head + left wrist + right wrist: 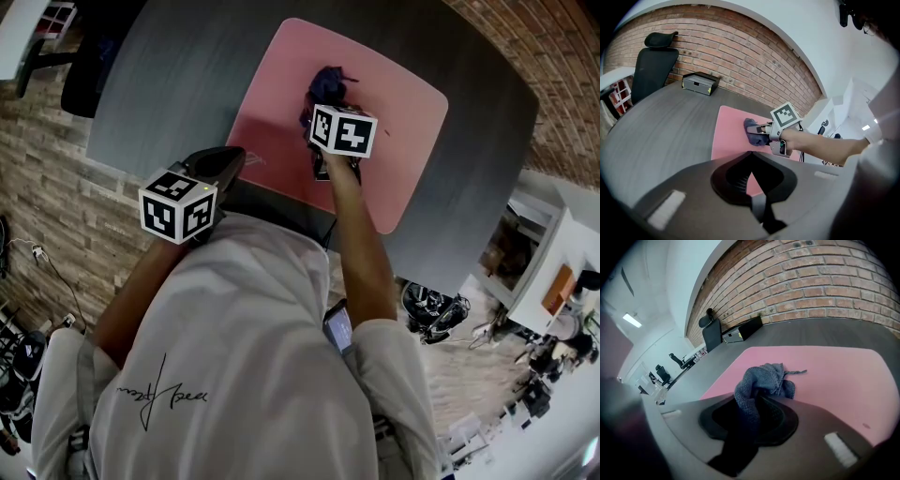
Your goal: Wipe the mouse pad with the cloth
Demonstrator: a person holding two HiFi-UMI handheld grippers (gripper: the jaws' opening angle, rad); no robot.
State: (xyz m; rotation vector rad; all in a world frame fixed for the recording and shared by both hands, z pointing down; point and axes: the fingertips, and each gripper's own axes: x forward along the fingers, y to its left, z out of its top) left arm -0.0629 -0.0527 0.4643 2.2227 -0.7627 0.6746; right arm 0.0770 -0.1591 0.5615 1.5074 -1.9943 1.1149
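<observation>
Right gripper (751,414) has the cloth (765,379) clamped between its jaws, and the bunched grey fabric is pressed down onto the pink mouse pad (834,376). From the head view, that cloth (327,82) sits near the pad's far middle, out ahead of the right gripper (323,101). Left gripper (750,159) has its jaws drawn together with nothing between them, and it hangs by the pad's near left corner over the grey table (178,66). A black box (699,83) and an office chair (652,65) stand by the brick wall.
</observation>
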